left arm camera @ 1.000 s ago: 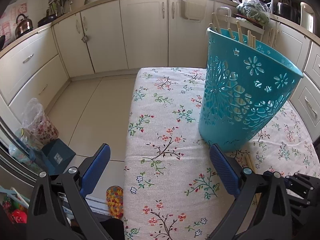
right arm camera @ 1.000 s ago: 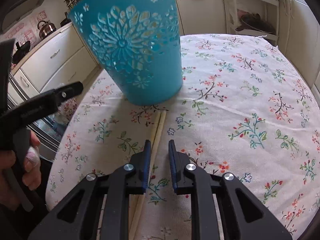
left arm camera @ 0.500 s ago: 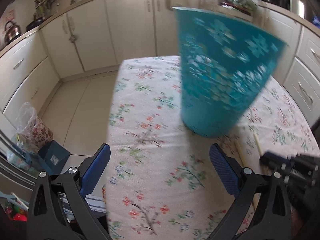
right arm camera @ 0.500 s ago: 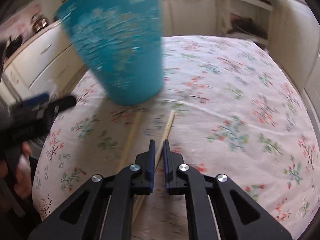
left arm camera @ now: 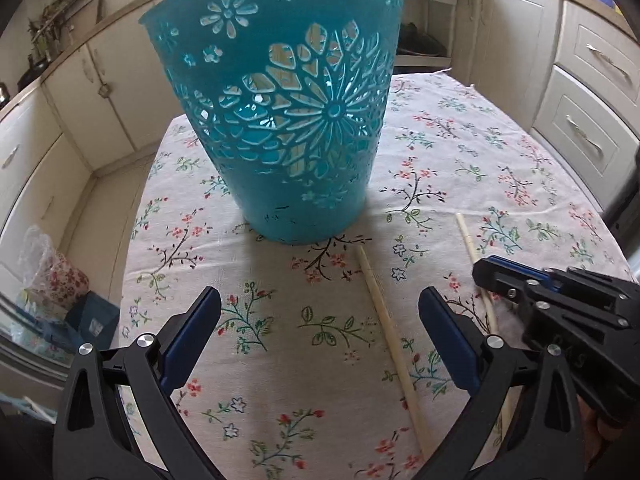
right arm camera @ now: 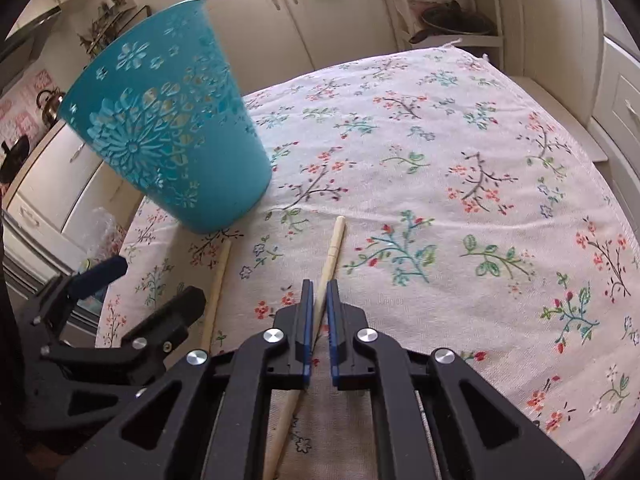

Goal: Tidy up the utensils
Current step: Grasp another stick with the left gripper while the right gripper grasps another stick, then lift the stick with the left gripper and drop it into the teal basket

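A teal cut-out basket (left arm camera: 280, 112) stands upright on the floral tablecloth (left arm camera: 460, 148), with wooden utensils showing through its holes. It also shows in the right wrist view (right arm camera: 168, 136). Two wooden chopsticks lie in front of it. My right gripper (right arm camera: 319, 292) is shut on one chopstick (right arm camera: 332, 248), which still rests on the cloth; this gripper also shows in the left wrist view (left arm camera: 486, 276). The other chopstick (left arm camera: 384, 316) lies free between my left gripper's fingers. My left gripper (left arm camera: 320, 312) is open, low over the cloth, facing the basket.
The table's left edge (left arm camera: 132, 240) drops to the floor, where a plastic bag (left arm camera: 48, 272) and a blue box sit. Cream kitchen cabinets (left arm camera: 592, 92) ring the table. A kettle (right arm camera: 50, 100) stands on the far counter.
My left gripper swung right and now faces the basket with one chopstick between its fingers. My right gripper closed on the other chopstick, and the two chopsticks now lie apart.
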### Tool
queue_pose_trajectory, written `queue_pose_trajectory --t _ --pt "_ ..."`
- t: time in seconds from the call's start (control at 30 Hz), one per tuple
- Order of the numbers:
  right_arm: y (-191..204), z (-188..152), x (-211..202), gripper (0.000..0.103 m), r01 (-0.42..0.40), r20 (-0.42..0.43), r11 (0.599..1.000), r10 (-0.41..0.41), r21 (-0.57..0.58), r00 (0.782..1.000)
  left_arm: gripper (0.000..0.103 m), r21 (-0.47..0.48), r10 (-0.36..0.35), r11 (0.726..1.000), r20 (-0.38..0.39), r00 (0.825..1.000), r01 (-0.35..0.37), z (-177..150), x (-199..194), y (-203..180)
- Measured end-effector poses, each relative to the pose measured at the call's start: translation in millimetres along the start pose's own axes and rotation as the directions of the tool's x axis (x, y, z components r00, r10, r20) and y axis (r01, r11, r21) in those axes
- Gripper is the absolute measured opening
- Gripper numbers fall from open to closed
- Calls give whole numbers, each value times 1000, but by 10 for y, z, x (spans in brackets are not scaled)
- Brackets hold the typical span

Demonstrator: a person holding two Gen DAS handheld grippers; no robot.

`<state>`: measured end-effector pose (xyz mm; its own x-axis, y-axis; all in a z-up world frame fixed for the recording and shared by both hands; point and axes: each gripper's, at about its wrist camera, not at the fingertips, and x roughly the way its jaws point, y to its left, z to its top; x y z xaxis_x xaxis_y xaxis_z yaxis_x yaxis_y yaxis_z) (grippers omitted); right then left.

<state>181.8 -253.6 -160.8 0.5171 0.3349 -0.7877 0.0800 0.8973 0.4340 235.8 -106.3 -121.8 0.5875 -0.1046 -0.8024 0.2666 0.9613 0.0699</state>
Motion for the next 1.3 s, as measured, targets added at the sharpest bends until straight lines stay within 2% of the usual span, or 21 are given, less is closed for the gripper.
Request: queue_pose_trajectory --t 0.13,0.2,0.23,0.33,0.5,0.57,0.73,0.9,1.0,1.03,1.1,1.17,1.3 --pt "-11 11 7 8 4 5 1000 -4 -1 1000 94 -24 -1 1000 -46 999 -1 -69 115 -24" --pt "12 19 26 8 11 5 1000 -10 -13 1000 85 -7 -16 1000 -65 998 15 -140 155 -51" --pt "16 14 16 8 12 8 1000 -12 -17 1000 83 -14 -33 999 -46 998 33 -169 160 -7" --pt "46 -1 15 8 5 0 999 -5 -31 1000 66 9 -62 998 -29 998 63 -206 129 26" --pt "184 -57 21 8 -37 -37 995 34 -92 999 35 53 -59 997 -31 998 60 -256 35 176" --pt "205 -74 18 8 -44 -39 994 40 -99 998 30 78 -79 994 -37 996 82 -281 3 249" --pt "131 -60 18 9 -39 -18 998 38 -54 999 29 141 -130 981 -40 991 134 -278 8 353" --pt "149 -56 34 9 -31 -6 998 31 -60 999 30 41 -143 989 -41 989 145 -179 116 591" --pt "149 -50 40 9 -28 2 998 28 -62 1000 30 75 -156 984 -39 987 159 -130 159 558" --pt "151 -47 44 9 -29 2 998 30 -62 1000 29 100 -174 979 -36 984 177 -114 172 520" --pt "157 -46 46 9 -28 4 997 29 -66 1000 19 149 -213 965 -36 976 216 -102 177 439" --pt "165 -47 50 9 -33 3 997 33 -70 999 18 216 -258 941 -46 965 262 -88 176 346" --pt "165 -40 63 9 -38 9 997 39 -64 999 16 331 -285 898 -66 956 290 -65 167 286"
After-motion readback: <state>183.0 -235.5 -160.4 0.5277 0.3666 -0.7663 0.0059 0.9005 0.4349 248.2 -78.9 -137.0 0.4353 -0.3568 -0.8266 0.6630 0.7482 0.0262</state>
